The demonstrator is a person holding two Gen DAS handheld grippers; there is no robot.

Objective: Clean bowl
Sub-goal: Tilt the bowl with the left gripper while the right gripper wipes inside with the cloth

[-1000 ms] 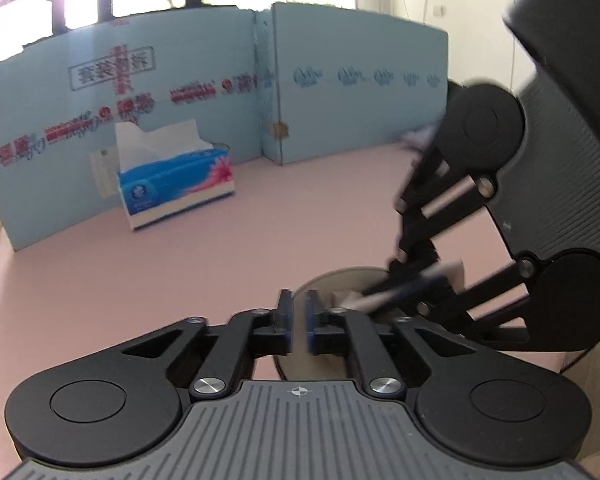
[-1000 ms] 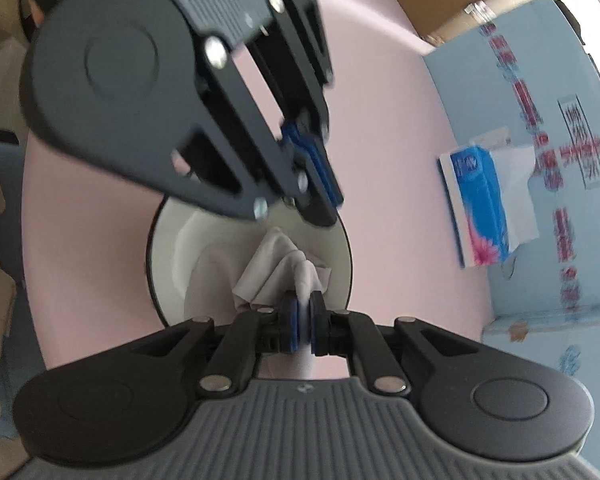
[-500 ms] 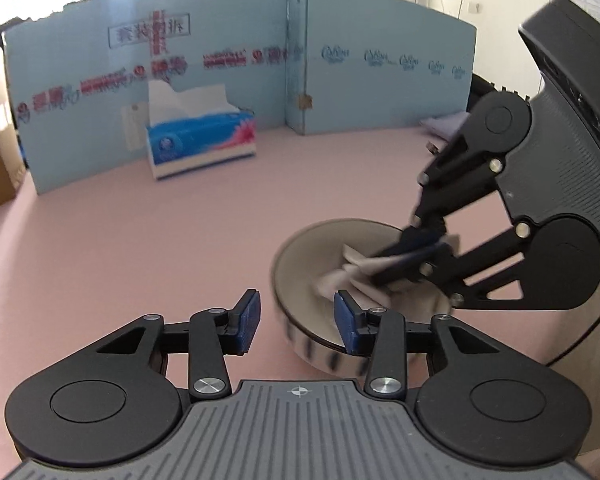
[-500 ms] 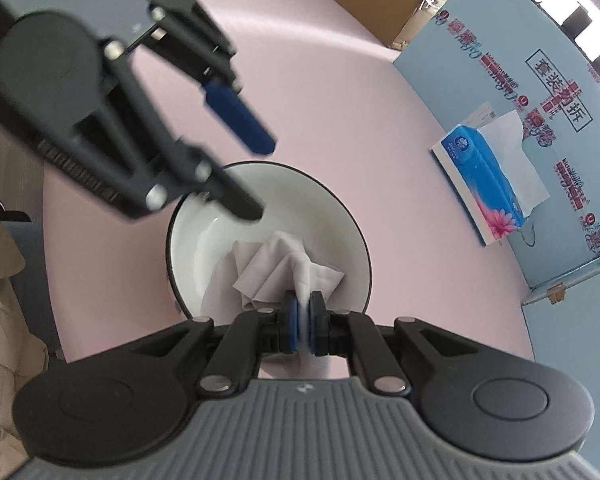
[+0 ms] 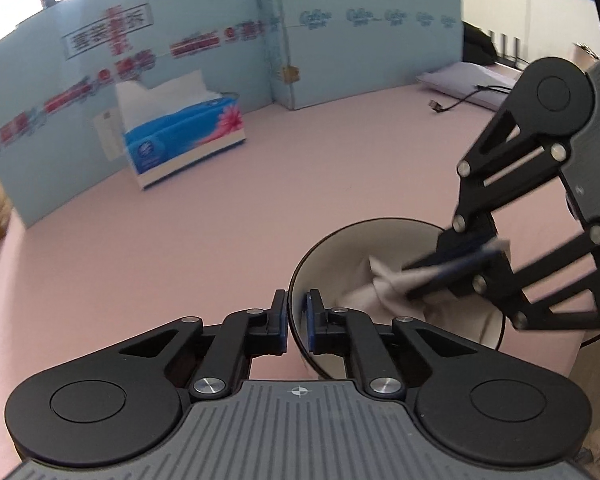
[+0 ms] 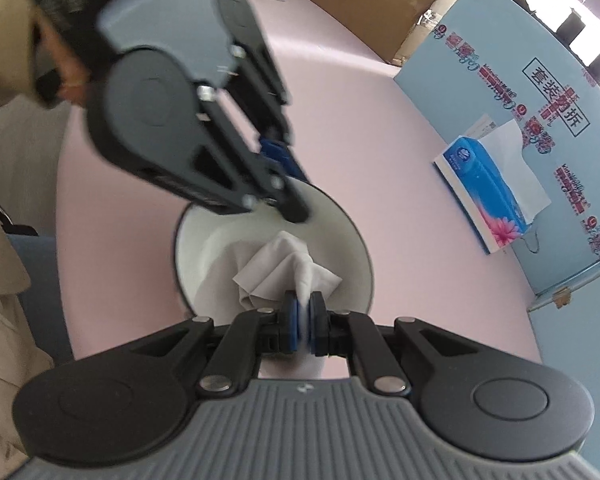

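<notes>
I see the bowl [image 6: 340,232] at the centre of the right wrist view and at lower right of the left wrist view [image 5: 380,240]; it sits on the pink table [image 5: 260,200], white inside with a thin dark rim. A crumpled white tissue [image 6: 284,268] lies inside it, toward the side nearest my right gripper.

My right gripper [image 6: 305,320] at the bottom centre of its own view is clenched on a fold of that tissue, the blue pads pressed together with the paper pinched between them. In the left wrist view this same gripper [image 5: 440,270] reaches in from the right edge, blurred, with its tips down in the bowl and the tissue bunched at them.

My left gripper [image 5: 296,316] at the bottom centre of its view straddles the near rim of the bowl, one blue pad outside the wall and one inside. The jaws are closed down on the rim, gripping it. In the right wrist view the left gripper [image 6: 288,188] comes in from upper left, and its tips meet the far rim of the bowl.

Further out, a blue tissue box [image 5: 184,140] with a sheet sticking up stands at left centre of the left wrist view, just before a pale blue cardboard screen [image 5: 360,40]. A brown cardboard box [image 6: 380,4] is at the top of the right wrist view. A sleeve in beige cloth [image 6: 4,40] fills that view's upper left.
</notes>
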